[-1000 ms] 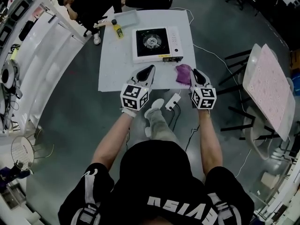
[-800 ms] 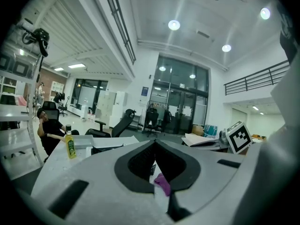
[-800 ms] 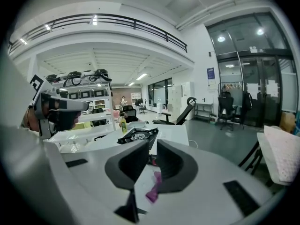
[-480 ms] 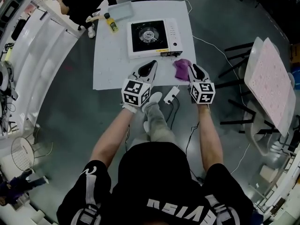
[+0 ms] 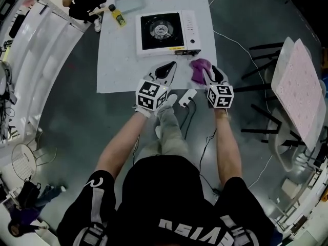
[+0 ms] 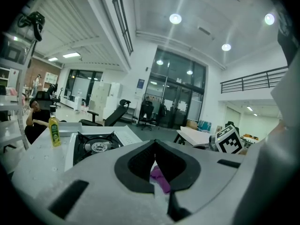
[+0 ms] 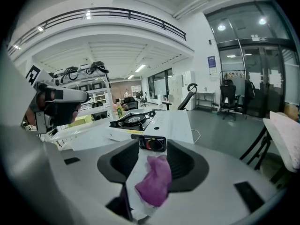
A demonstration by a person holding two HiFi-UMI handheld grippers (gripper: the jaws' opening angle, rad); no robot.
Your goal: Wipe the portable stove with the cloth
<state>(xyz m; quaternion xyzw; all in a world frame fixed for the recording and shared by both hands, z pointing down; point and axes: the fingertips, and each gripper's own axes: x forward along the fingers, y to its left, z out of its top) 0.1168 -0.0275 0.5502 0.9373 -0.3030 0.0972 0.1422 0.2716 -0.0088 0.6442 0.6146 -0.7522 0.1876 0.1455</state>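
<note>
Cloth [image 7: 153, 184] between right gripper's [image 7: 152, 146] just-parted fingers [image 7: 188, 165]

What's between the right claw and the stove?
A purple cloth, before the stove: the right gripper view shows it between the right gripper's jaws, which have just been opening.

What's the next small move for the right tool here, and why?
Probably ease the right tool slightly forward and down, then close it on the purple cloth. Its jaws have just been opening, and the cloth lies between them on the table, not yet gripped. The portable stove just beyond can't be wiped until the cloth is held.
</note>
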